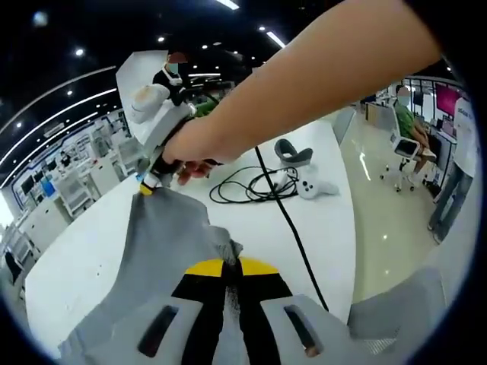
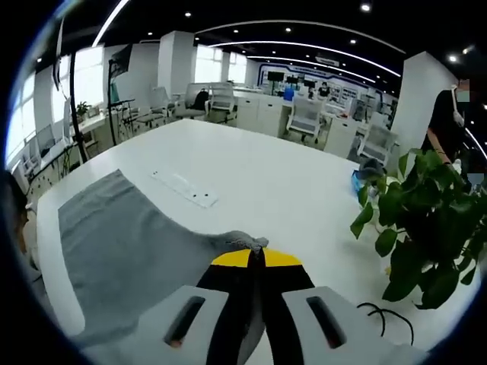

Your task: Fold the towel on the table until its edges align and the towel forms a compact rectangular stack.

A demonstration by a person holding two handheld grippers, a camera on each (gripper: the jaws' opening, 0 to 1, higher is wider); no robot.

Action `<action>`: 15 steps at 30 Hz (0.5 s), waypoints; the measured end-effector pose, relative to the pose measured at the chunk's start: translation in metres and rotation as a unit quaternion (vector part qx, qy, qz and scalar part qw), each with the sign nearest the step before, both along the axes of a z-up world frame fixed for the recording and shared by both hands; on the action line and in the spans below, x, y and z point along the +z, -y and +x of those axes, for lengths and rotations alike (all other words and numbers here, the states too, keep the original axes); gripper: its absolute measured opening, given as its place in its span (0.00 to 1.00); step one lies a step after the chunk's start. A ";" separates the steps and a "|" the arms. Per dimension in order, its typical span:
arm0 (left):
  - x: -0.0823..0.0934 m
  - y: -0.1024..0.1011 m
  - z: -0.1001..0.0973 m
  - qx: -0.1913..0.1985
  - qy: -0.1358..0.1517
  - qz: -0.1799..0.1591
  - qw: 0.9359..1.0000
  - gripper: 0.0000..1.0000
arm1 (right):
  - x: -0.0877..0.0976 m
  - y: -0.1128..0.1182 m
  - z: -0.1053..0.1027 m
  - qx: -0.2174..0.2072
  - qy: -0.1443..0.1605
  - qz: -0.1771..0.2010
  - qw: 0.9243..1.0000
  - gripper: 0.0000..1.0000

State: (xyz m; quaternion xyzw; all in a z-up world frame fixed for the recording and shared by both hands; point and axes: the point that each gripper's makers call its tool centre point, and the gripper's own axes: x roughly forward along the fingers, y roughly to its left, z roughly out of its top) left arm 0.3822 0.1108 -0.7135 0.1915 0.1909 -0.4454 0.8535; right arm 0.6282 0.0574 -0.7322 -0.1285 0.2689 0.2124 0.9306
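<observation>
A grey towel (image 1: 163, 243) hangs stretched between both grippers above the white table (image 1: 84, 251). In the left gripper view, my left gripper (image 1: 232, 266) is shut on a bunched edge of the towel. Farther off, my right gripper (image 1: 146, 185), held in a person's hand, pinches another corner. In the right gripper view, my right gripper (image 2: 255, 257) is shut on a fold of the towel (image 2: 122, 236). From there the cloth slopes down and lies spread on the table (image 2: 266, 190) to the left.
A coiled black cable (image 1: 259, 186), a white controller (image 1: 308, 182) and a grey headset (image 1: 293, 152) lie on the table past the towel. A white strip (image 2: 183, 188) lies on the tabletop, and a leafy green plant (image 2: 426, 220) stands at the right. People stand in the background.
</observation>
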 end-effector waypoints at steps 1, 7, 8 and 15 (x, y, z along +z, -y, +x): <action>0.003 -0.001 0.000 -0.001 0.001 -0.002 1.000 0.05 | 0.003 0.001 0.000 -0.001 0.002 0.000 1.000 0.01; 0.019 0.008 -0.001 -0.016 0.010 -0.016 1.000 0.05 | 0.016 0.013 0.003 -0.010 0.013 -0.006 1.000 0.01; 0.025 0.013 -0.002 -0.019 0.010 -0.027 0.999 0.05 | 0.019 0.014 0.006 -0.009 0.019 -0.007 1.000 0.01; 0.039 0.028 -0.002 -0.034 0.019 -0.045 0.998 0.05 | 0.033 0.018 0.014 -0.006 0.038 -0.011 0.999 0.01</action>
